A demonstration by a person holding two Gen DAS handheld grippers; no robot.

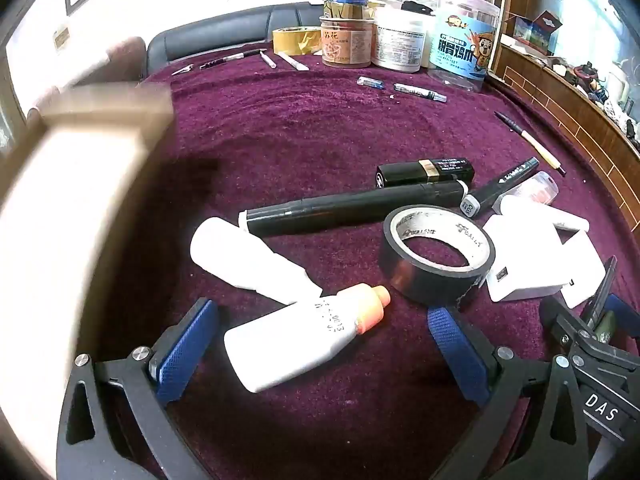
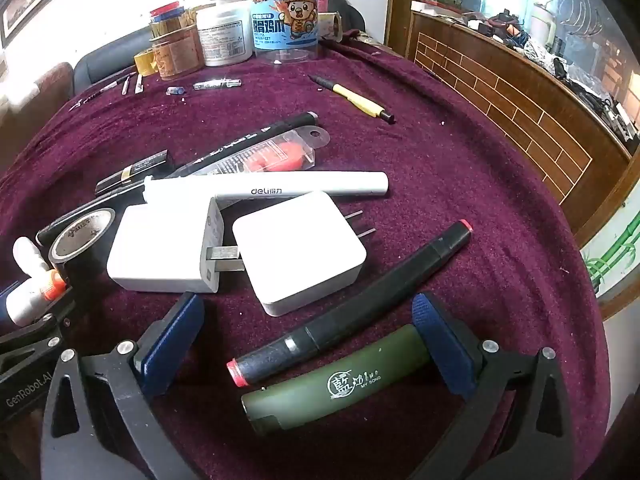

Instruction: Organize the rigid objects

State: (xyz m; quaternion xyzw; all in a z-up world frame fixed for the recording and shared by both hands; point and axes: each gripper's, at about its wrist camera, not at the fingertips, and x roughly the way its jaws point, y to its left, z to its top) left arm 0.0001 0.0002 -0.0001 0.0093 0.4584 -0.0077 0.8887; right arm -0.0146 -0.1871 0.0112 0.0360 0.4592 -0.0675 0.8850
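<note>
In the left wrist view my left gripper (image 1: pixel 324 346) stands wide open, low over a purple cloth (image 1: pixel 304 128). A white bottle with an orange cap (image 1: pixel 296 344) lies between its blue pads, untouched. A second white bottle (image 1: pixel 244 256), a black tape roll (image 1: pixel 436 256) and a long black marker (image 1: pixel 352 208) lie just beyond. My right gripper (image 2: pixel 308 346) is also wide open. A green case with white lettering (image 2: pixel 340 384) and a black marker with red ends (image 2: pixel 348 312) lie between its fingers. Two white chargers (image 2: pixel 168 248) (image 2: pixel 300 252) and a white pen (image 2: pixel 280 188) lie ahead.
Jars and tubs (image 1: pixel 400 40) stand along the far edge, with a yellow tape roll (image 1: pixel 296 40). A blurred beige box (image 1: pixel 80 184) fills the left of the left wrist view. A yellow pencil (image 2: pixel 360 100) lies to the right, near a brick-patterned counter (image 2: pixel 500 92).
</note>
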